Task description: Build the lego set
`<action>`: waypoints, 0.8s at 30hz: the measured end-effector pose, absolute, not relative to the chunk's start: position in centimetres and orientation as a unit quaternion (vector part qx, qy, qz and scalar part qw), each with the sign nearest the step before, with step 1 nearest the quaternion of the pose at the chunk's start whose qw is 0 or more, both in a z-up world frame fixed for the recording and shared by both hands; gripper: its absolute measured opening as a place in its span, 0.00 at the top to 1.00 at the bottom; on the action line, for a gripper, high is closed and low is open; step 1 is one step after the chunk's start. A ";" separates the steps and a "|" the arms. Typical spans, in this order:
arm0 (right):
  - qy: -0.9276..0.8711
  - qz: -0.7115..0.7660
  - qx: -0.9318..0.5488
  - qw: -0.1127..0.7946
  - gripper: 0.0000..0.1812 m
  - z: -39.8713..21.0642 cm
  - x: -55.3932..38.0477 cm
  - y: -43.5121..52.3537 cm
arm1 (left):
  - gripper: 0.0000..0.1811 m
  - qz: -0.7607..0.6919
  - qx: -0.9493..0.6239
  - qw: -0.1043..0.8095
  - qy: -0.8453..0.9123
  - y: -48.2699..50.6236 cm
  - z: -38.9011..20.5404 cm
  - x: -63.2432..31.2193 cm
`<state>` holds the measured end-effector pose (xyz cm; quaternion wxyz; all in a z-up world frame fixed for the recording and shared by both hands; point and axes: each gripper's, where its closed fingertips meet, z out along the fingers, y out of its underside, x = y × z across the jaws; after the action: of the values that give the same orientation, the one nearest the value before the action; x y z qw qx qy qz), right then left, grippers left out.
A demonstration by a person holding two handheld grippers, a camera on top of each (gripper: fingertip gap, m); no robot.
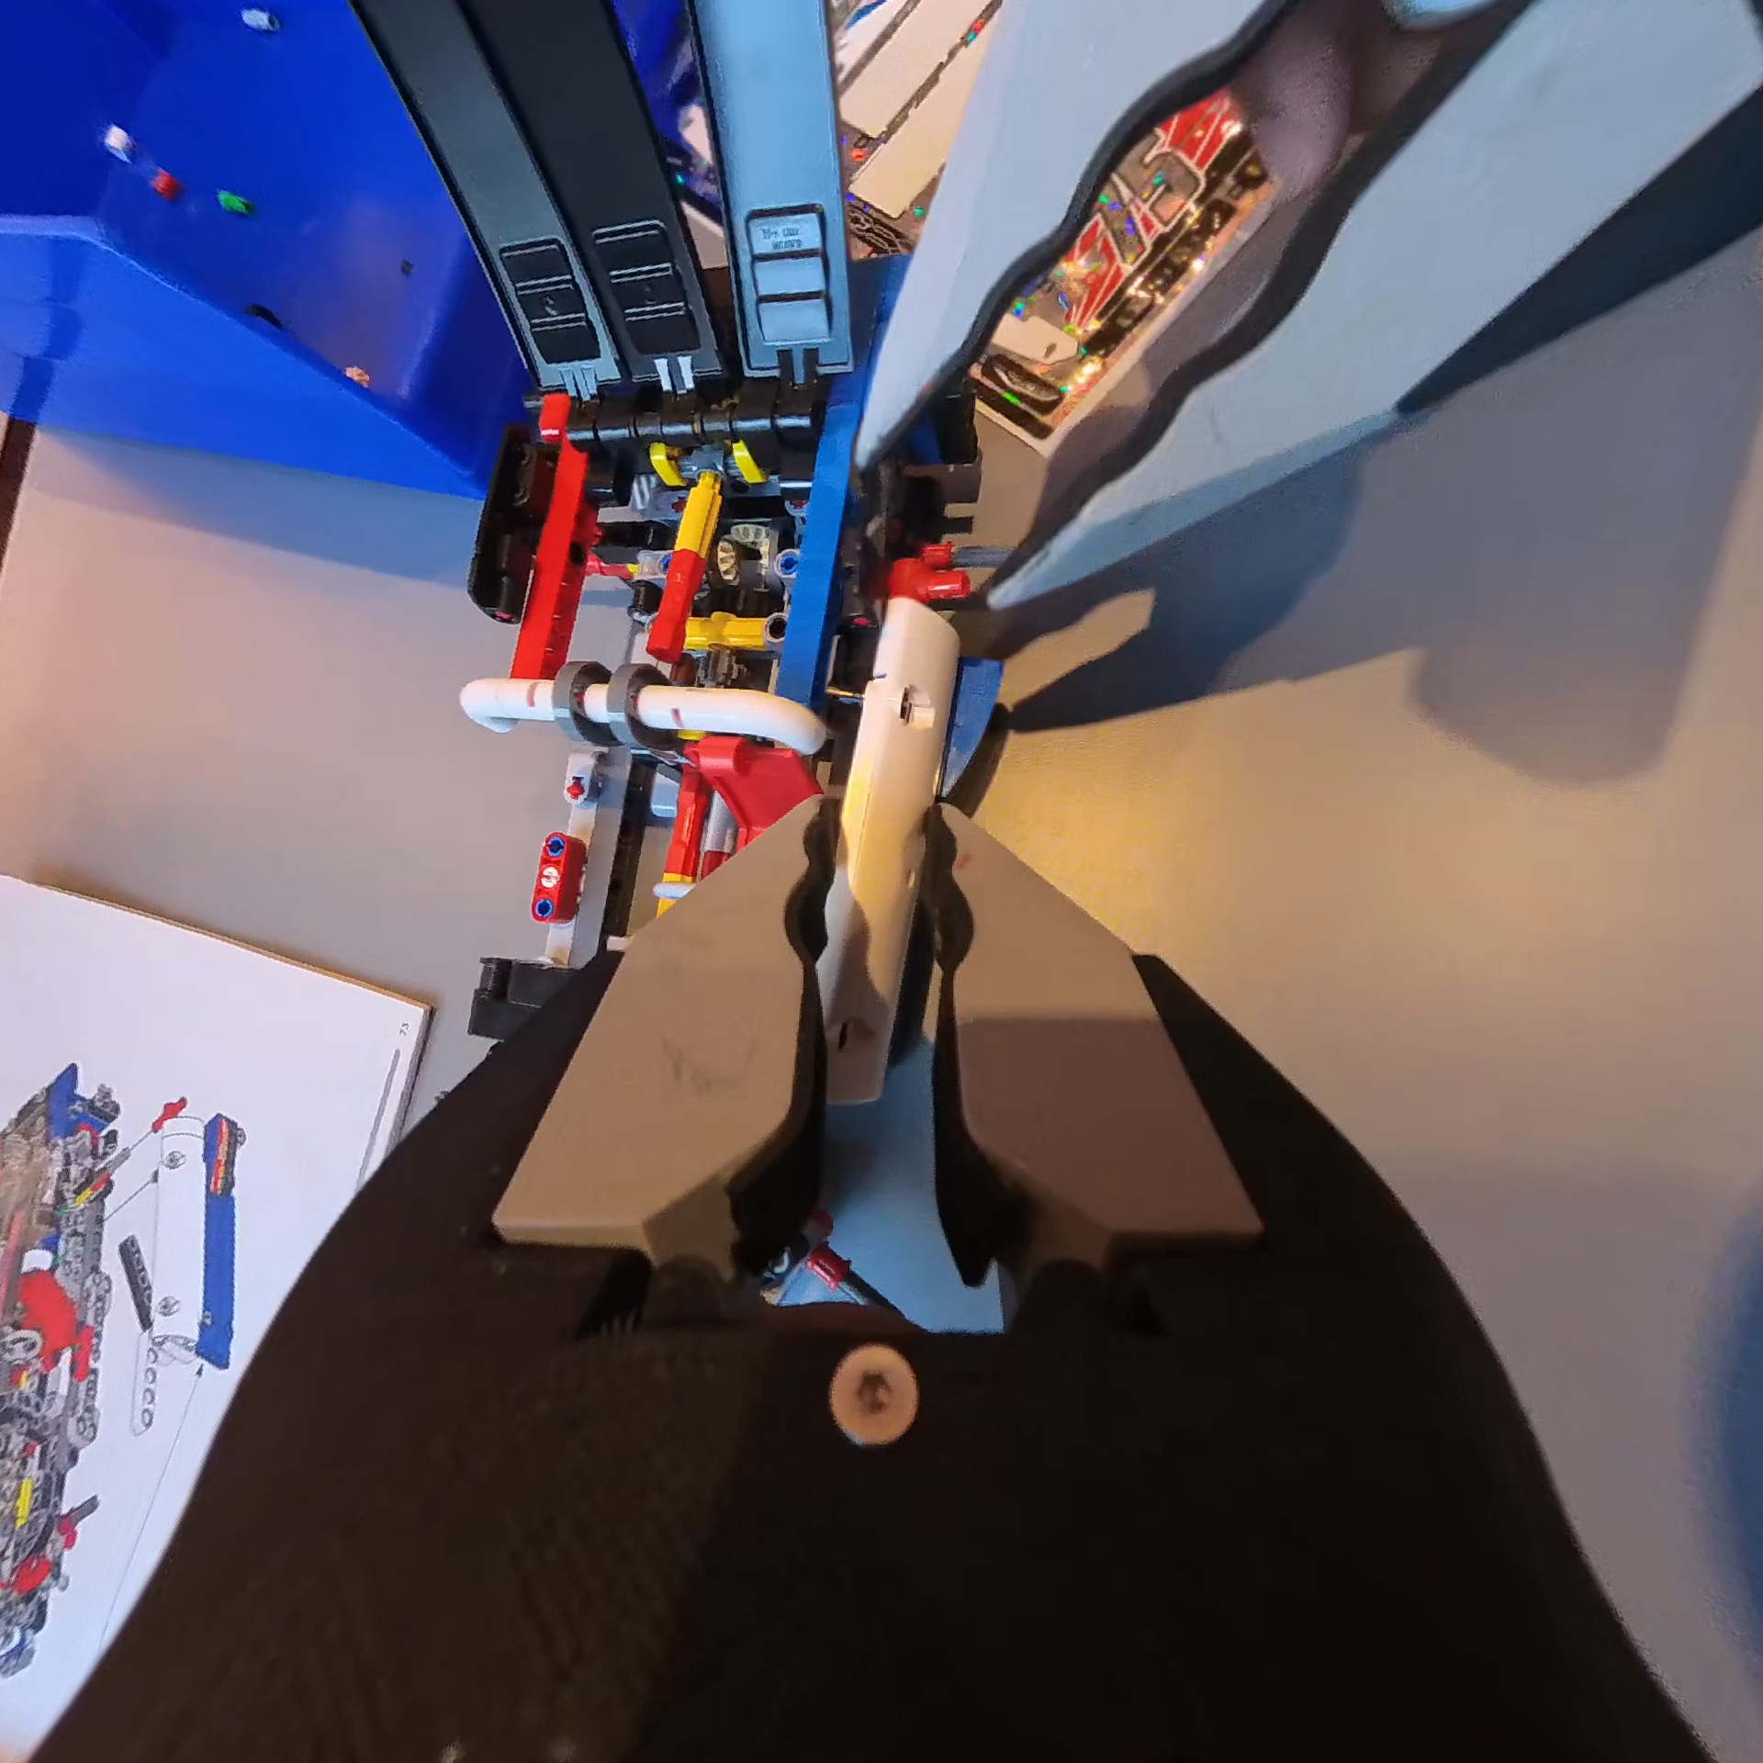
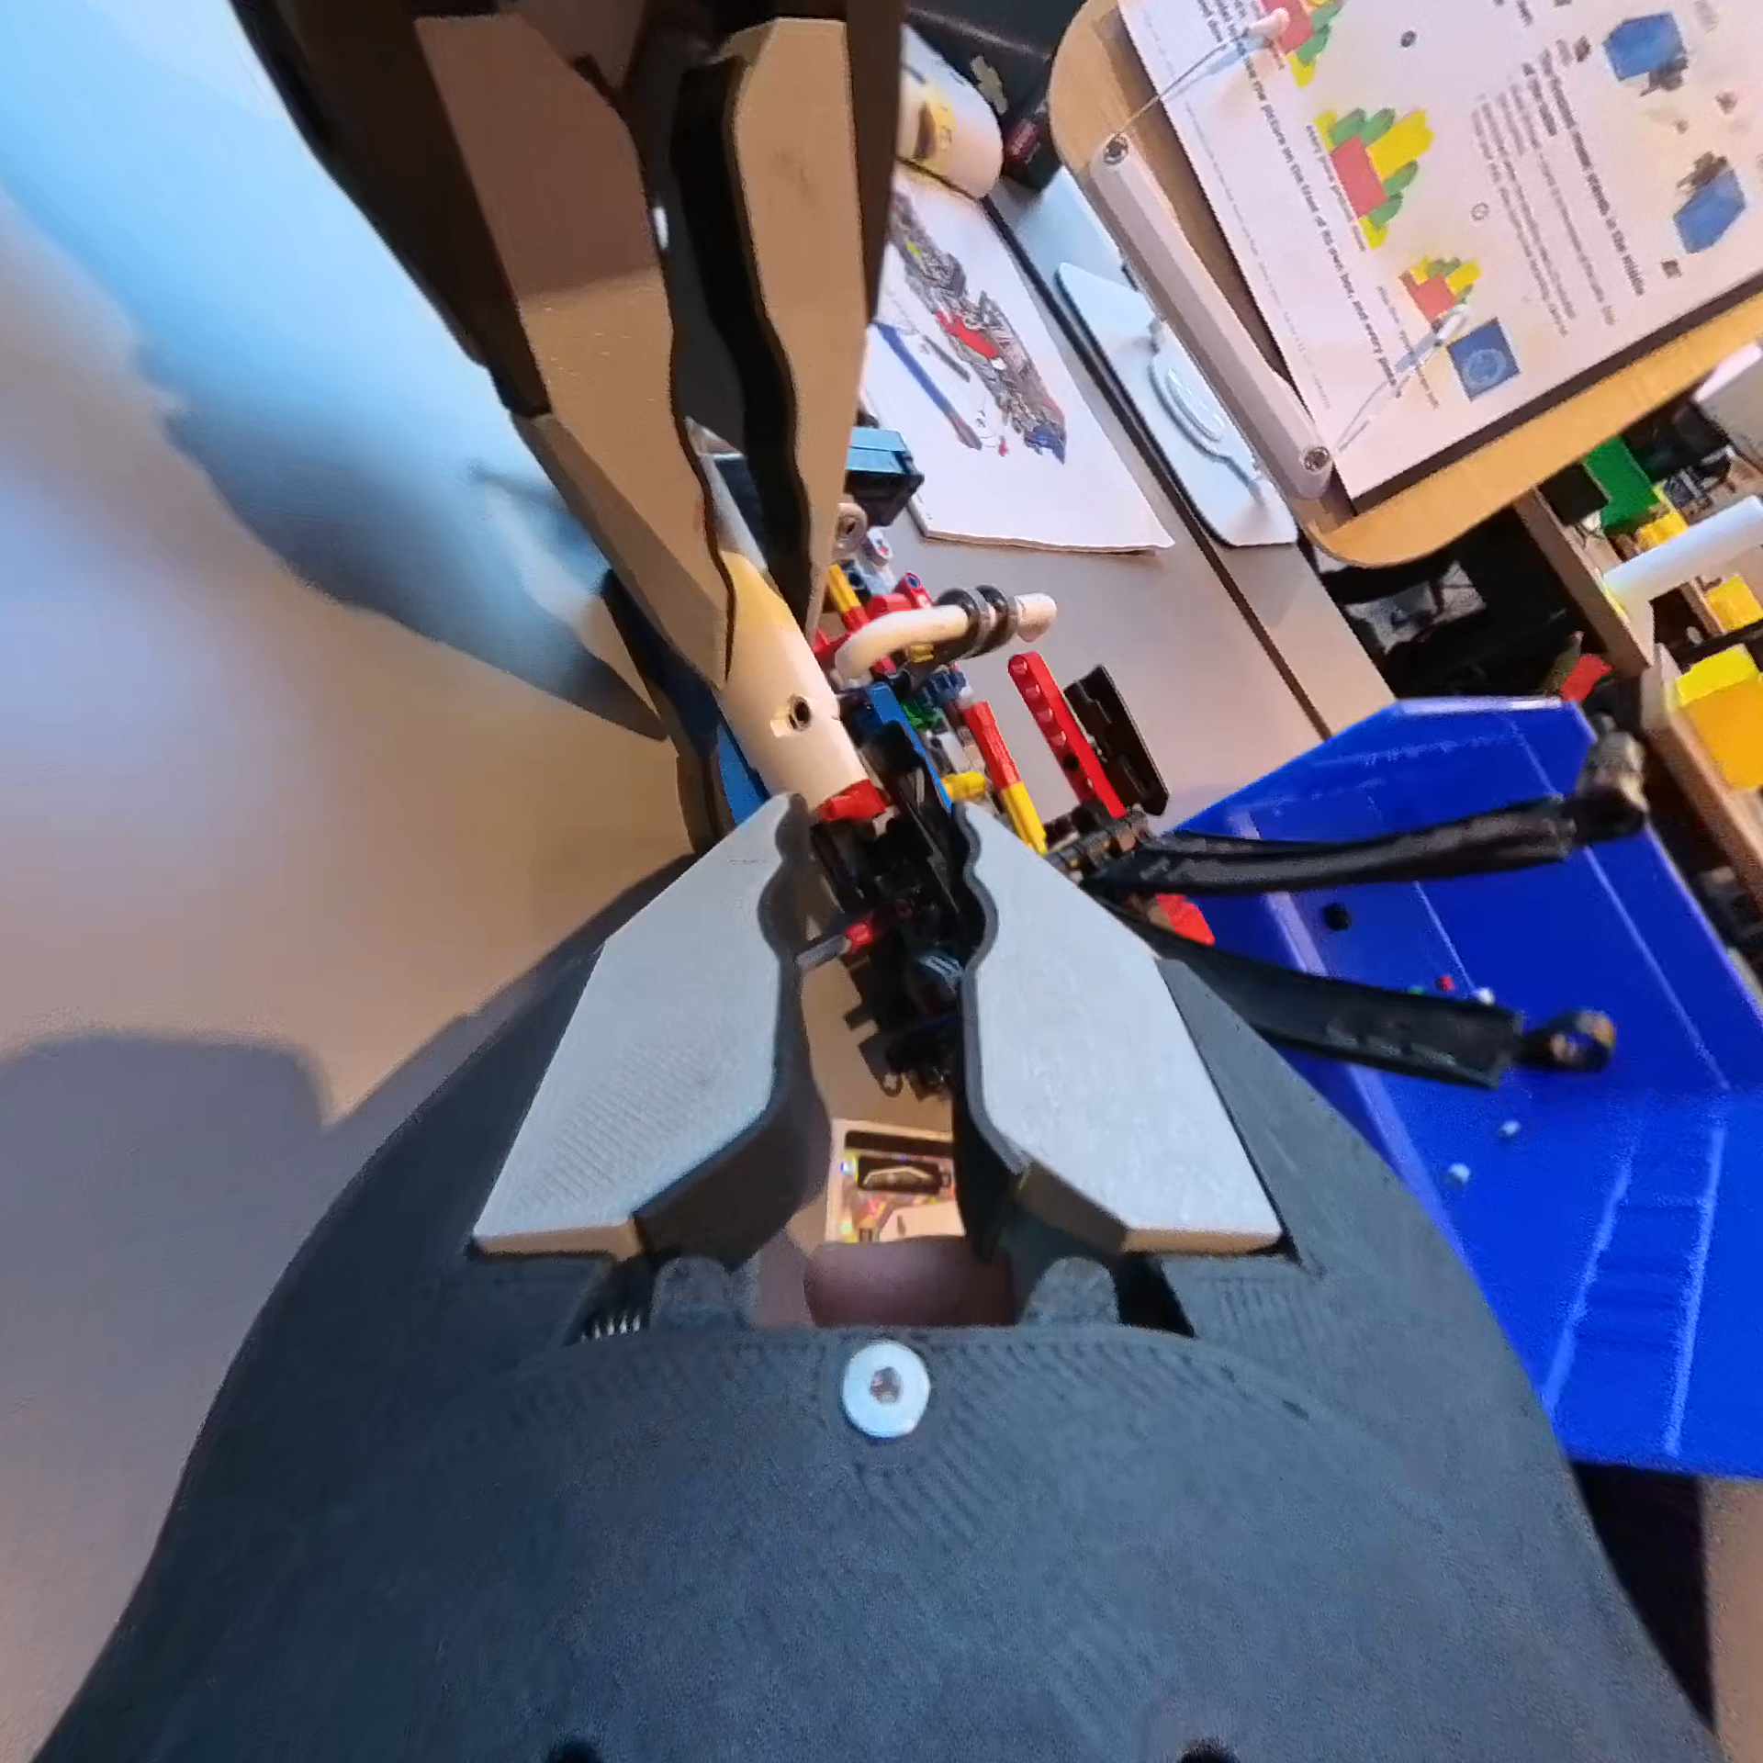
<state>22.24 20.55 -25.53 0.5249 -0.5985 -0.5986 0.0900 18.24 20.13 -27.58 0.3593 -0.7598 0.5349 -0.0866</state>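
The Lego Technic model (image 1: 706, 591) lies on the grey table, with red, yellow and blue beams, a white bent tube (image 1: 668, 706) and long black and grey panels (image 1: 572, 191) reaching over a blue bin. My left gripper (image 1: 880, 816) is shut on a white curved panel (image 1: 887, 744) at the model's right side. My right gripper (image 1: 930, 529) comes in from the upper right at the model's black end. In the right wrist view my right gripper (image 2: 876, 816) is shut on the model's black frame (image 2: 897, 897). The left gripper (image 2: 768, 620) holds the white panel (image 2: 782, 725) just beyond.
A blue bin (image 1: 238, 286) with a few small loose parts stands behind the model and also shows in the right wrist view (image 2: 1526, 1192). The open instruction booklet (image 1: 191, 1192) lies at the left. A shiny sticker sheet (image 1: 1145, 267) lies behind my right gripper. A clipboard (image 2: 1431, 191) leans farther back.
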 end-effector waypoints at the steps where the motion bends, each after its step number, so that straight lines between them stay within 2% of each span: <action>1: -0.591 0.102 -0.608 0.521 0.87 -25.5 22.6 20.4 | 0.91 -0.084 -0.758 0.362 0.536 20.1 -27.6 18.2; 4: -0.564 0.159 -0.642 0.495 0.91 -25.9 23.0 19.7 | 0.92 -0.081 -0.755 0.372 0.535 19.9 -27.5 18.1; 7: -0.527 0.243 -0.691 0.431 0.98 -26.8 22.5 18.8 | 0.92 -0.088 -0.752 0.374 0.535 19.8 -27.5 18.1; 12: -0.451 0.338 -0.744 0.359 0.99 -27.5 21.6 19.0 | 0.92 -0.086 -0.749 0.374 0.540 19.8 -27.5 18.1; 21: -0.333 0.511 -0.744 0.275 1.00 -26.2 21.1 18.4 | 0.92 -0.088 -0.742 0.384 0.542 19.5 -27.4 17.9; 24: -0.312 0.539 -0.736 0.265 0.96 -25.8 21.1 18.4 | 0.92 -0.087 -0.741 0.386 0.543 19.4 -27.4 17.8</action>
<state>21.14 18.43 -25.78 0.2645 -0.7361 -0.3120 0.5393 17.85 19.44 -27.38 0.3862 -0.7409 0.5426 -0.0866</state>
